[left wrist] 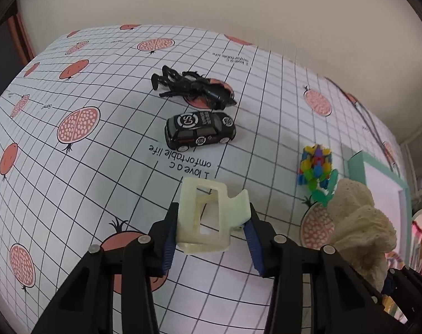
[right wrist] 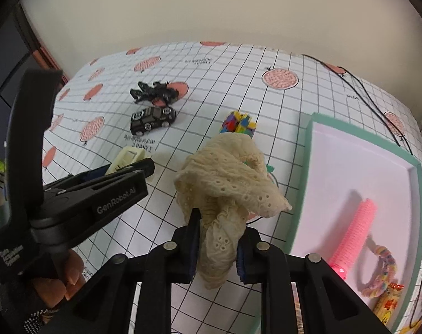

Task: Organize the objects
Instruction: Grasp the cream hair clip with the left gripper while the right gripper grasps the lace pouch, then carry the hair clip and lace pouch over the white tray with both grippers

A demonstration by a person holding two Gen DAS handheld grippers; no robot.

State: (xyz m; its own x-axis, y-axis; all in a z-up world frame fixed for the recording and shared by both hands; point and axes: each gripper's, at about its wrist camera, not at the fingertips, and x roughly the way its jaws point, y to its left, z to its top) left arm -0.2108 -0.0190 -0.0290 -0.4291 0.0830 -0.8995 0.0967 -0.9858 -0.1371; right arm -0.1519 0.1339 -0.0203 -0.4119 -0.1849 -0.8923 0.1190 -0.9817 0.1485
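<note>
My left gripper (left wrist: 211, 231) is shut on a cream plastic hair claw clip (left wrist: 208, 217), held just above the tablecloth. In the right wrist view that left gripper (right wrist: 144, 164) and clip (right wrist: 130, 157) show at the left, with a hand (right wrist: 63, 281) on the handle. My right gripper (right wrist: 217, 239) is shut on a cream lace scrunchie (right wrist: 227, 183), lifted off the table; the scrunchie (left wrist: 358, 222) also shows at the right of the left wrist view. A black toy car (left wrist: 199, 130) (right wrist: 152, 118), a black toy insect (left wrist: 191, 86) (right wrist: 155, 93) and a multicoloured block toy (left wrist: 316, 167) (right wrist: 238, 123) lie beyond.
A mint-rimmed tray (right wrist: 302, 183) (left wrist: 355, 164) stands at the right, holding a pink hair roller (right wrist: 355, 228), a pastel bracelet (right wrist: 383, 270) and a small yellow packet (right wrist: 389, 303). A black cable (right wrist: 361, 89) runs along the far right. The pomegranate-print tablecloth (left wrist: 71, 167) spreads to the left.
</note>
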